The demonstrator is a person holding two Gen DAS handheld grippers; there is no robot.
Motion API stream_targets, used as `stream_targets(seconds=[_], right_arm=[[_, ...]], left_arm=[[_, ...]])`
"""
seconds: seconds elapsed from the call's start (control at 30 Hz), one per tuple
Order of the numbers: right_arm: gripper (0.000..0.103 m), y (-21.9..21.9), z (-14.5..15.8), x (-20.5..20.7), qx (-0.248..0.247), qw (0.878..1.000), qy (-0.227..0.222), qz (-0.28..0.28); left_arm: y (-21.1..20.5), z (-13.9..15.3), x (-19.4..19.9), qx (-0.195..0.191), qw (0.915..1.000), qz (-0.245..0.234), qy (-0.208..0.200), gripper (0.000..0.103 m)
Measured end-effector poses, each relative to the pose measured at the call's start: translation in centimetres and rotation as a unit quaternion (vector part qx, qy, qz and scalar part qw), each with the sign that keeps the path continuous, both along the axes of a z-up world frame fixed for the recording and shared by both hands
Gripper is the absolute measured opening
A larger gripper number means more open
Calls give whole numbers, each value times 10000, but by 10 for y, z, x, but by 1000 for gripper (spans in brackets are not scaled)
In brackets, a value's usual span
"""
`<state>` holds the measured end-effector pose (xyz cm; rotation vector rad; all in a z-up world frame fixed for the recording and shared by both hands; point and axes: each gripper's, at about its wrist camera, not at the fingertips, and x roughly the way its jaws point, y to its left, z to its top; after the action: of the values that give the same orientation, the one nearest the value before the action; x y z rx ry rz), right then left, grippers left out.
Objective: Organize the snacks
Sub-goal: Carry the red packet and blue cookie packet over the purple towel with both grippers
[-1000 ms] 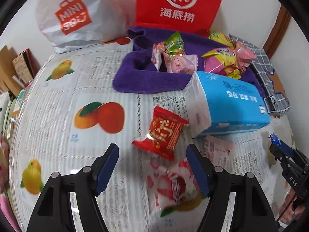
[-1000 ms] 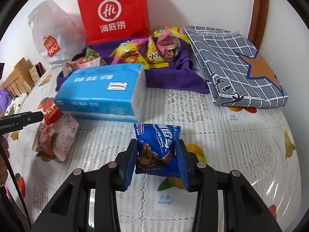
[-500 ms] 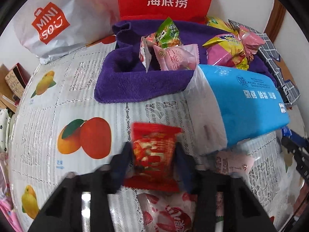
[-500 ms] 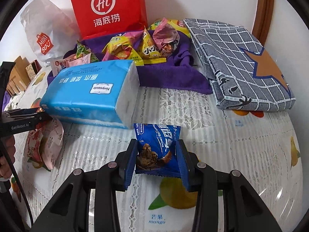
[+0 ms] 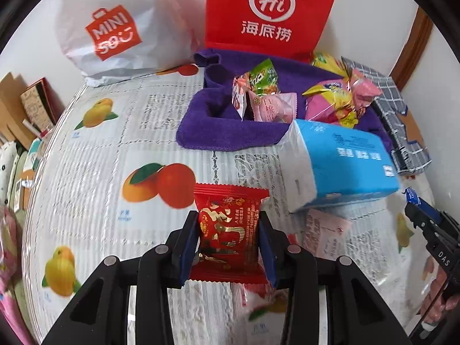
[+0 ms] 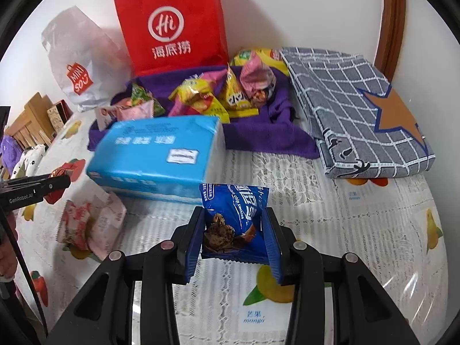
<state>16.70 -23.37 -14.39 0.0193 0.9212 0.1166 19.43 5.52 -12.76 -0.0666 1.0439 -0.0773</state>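
Left wrist view: left tool (image 5: 228,244) clamped on red packet (image 5: 228,230); both pads press its sides; jaws have just been closing on it.
Red packet: upright between the pads, lifted clear of the surface (image 5: 100,149).
Under left tool: pink-and-white packet (image 5: 258,302) lies flat on the surface, partly hidden by the red packet.
Right wrist view: right tool (image 6: 234,243) gripping blue cookie packet (image 6: 234,218); pads pressed on both its sides.
Blue cookie packet: held above the surface (image 6: 359,230), just in front of the tissue pack (image 6: 158,155).
Tissue pack: blue, lying on its side, near edge on the surface, far edge against the purple towel (image 6: 258,135).
Purple towel: spread before the red bag (image 6: 172,23); snack pile (image 6: 224,95) sits on it.
Snack pile: yellow, pink and green packets, heaped and touching.
White bag (image 5: 115,28): left of the red bag, against the wall.
Grey checked cloth (image 6: 359,109): folded, right of the towel, touching its edge.
Surface: covered by a fruit-print cloth.
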Motion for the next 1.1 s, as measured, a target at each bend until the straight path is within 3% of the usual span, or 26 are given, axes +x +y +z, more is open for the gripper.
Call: stream_targets(seconds=[0.2, 0.67, 1.1], right_arm=[[40, 8, 23, -12, 23, 9997, -217, 56], [40, 14, 65, -30, 87, 9989, -465, 38], [40, 14, 81, -22, 28, 9983, -582, 78]], left_arm=[[4, 20, -22, -234, 9996, 88, -101, 38], [-4, 59, -58, -140, 9992, 132, -362, 38], [-10, 82, -47, -213, 9985, 69, -499, 38]])
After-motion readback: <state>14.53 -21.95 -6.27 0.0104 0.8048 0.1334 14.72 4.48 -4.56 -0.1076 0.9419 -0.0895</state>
